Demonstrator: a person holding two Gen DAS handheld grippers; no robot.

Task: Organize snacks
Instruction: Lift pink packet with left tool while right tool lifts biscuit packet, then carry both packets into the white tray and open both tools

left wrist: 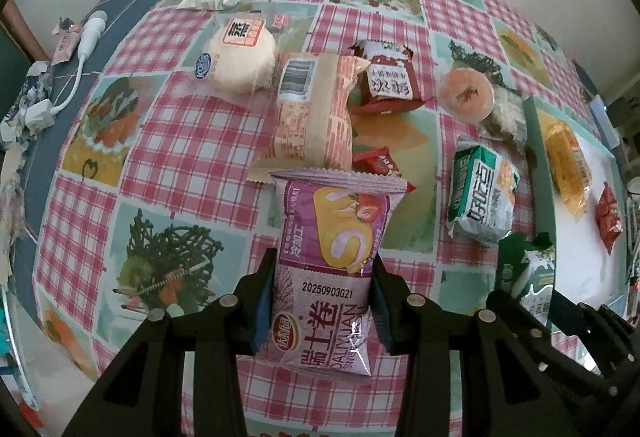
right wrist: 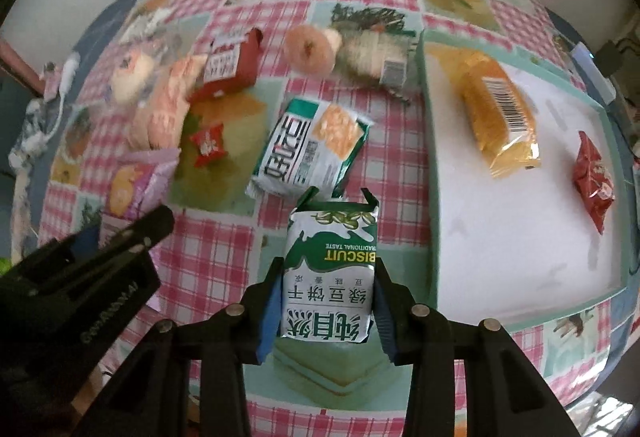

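Left gripper (left wrist: 324, 301) clamped on purple cake pack (left wrist: 332, 269); right gripper (right wrist: 326, 301) on green biscuit pack (right wrist: 332, 277). Slippery wrappers, possible slipping short of tray (right wrist: 520, 237).

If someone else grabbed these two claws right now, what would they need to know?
Left claw: shut on the purple Swiss roll pack, held above the table.
Right claw: shut on the green biscuit pack, beside the white tray.
Done: an orange pack and a red pack lie in the tray.
Left: both held packs, plus several snacks on the checked cloth.
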